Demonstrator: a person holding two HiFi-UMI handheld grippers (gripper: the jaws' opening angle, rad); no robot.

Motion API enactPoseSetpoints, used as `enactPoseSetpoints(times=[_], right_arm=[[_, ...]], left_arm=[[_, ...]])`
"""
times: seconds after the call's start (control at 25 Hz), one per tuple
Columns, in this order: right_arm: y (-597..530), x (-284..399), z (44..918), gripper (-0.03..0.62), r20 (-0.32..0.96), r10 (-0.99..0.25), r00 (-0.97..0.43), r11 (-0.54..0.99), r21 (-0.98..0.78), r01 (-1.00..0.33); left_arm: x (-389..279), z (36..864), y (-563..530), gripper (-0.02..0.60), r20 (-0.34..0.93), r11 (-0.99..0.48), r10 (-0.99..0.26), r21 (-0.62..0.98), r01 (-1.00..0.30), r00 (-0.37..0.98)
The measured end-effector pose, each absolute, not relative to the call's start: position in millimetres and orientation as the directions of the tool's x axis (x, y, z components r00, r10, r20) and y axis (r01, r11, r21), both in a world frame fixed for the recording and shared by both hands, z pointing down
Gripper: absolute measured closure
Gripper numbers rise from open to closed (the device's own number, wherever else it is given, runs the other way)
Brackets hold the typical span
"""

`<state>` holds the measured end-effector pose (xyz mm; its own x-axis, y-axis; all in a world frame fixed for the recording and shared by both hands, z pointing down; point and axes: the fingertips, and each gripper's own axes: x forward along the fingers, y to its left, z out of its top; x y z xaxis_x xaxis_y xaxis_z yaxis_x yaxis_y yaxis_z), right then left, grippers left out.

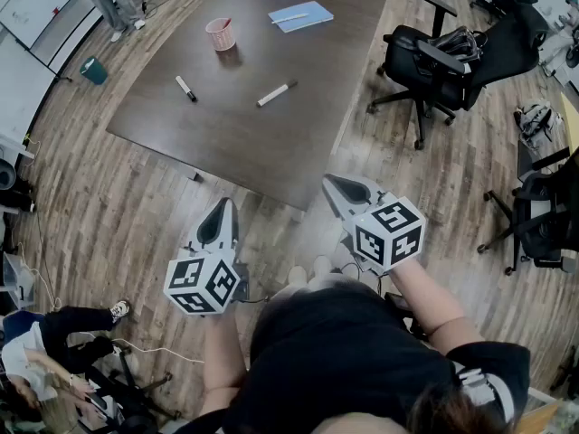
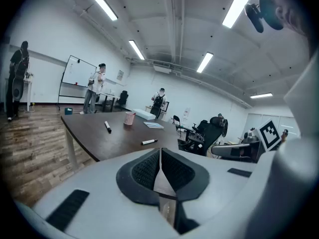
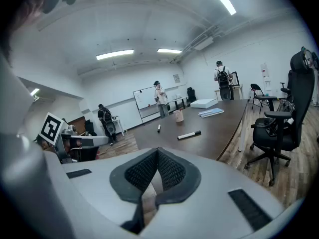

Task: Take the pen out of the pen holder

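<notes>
Jaws of left gripper (image 2: 160,151) and right gripper (image 3: 157,151) are clenched empty; only their own views show the ceiling lights (image 2: 102,2).

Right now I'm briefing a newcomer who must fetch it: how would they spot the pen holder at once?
Find the big dark brown table in the middle of the wooden floor. Toward its far end, left of the blue notebook, stands the pen holder. It is the only pink, upright cup there; the two markers nearer lie flat.
</notes>
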<state>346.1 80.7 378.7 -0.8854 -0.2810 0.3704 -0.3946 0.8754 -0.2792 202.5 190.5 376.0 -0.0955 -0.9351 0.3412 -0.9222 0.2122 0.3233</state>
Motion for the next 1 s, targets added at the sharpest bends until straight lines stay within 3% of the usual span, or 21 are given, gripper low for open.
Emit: enactPoseSetpoints(times=[1.0], right_arm=[[15,333,399,0.576,0.339,-0.206,-0.918,0.909,-0.282,-0.308]], left_arm=[[217,383,144,0.543,0.356,0.257,-0.922,0.272,-0.927,-0.151]])
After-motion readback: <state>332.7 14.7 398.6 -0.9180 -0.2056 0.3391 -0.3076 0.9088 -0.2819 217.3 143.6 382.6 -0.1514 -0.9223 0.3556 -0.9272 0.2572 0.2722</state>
